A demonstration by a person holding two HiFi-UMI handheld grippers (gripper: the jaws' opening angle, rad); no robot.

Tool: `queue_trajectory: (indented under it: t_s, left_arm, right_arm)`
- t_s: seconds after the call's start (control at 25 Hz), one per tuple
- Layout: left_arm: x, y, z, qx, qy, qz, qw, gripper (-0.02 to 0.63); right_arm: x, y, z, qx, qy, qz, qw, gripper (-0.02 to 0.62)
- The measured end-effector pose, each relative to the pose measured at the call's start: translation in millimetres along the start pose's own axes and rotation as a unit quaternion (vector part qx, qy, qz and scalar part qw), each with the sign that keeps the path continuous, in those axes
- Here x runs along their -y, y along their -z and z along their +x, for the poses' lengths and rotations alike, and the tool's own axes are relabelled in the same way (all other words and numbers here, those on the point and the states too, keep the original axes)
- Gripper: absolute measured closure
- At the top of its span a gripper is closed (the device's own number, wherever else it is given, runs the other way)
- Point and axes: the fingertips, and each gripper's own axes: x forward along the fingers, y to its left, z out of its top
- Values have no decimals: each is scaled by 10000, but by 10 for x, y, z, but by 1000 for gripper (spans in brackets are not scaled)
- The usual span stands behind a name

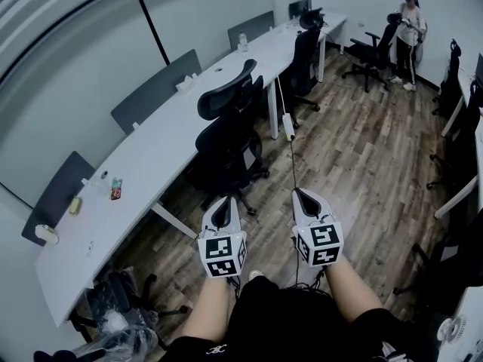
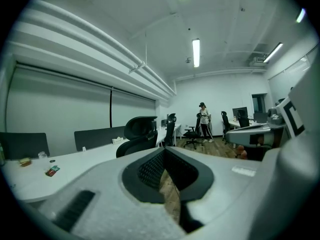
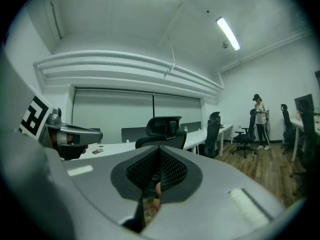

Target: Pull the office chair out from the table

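Note:
A black mesh office chair [image 1: 230, 130] with a headrest stands tucked in at the long white table [image 1: 143, 164]. It also shows ahead in the left gripper view [image 2: 138, 134] and the right gripper view [image 3: 163, 131]. My left gripper [image 1: 223, 203] and right gripper [image 1: 302, 194] are held side by side over the wooden floor, a short way in front of the chair's base and apart from it. Both point roughly level toward the chair. The left gripper [image 2: 164, 152] and the right gripper [image 3: 159, 152] have their jaws shut with nothing between them.
A second black chair [image 1: 304, 47] sits further along the table. A white power strip [image 1: 287, 127] hangs off the table edge on a cable. A person [image 1: 410, 29] stands at the far end by another chair [image 1: 372, 50]. More desks and chairs line the right side [image 1: 460, 149].

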Motion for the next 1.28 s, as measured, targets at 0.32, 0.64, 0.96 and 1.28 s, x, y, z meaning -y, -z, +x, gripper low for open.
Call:
queue_trajectory:
  t_s: [0.32, 0.64, 0.96, 1.28]
  left_arm:
    - [-261, 47, 517, -26, -153, -94, 9998, 600]
    - [-658, 34, 1167, -45, -381, -193, 9991, 600]
    - [-950, 1, 1924, -208, -521, -266, 9981, 600]
    - [-1346, -181, 2503, -171, -813, -333, 9960, 594]
  right_arm:
    - [263, 57, 501, -88, -19, -72, 9999, 586]
    - [486, 0, 1231, -121, -159, -258, 9995, 586]
    - [881, -120, 2042, -238, -216, -286, 9991, 586]
    - [1084, -293, 2868, -299, -513, -404, 9974, 586]
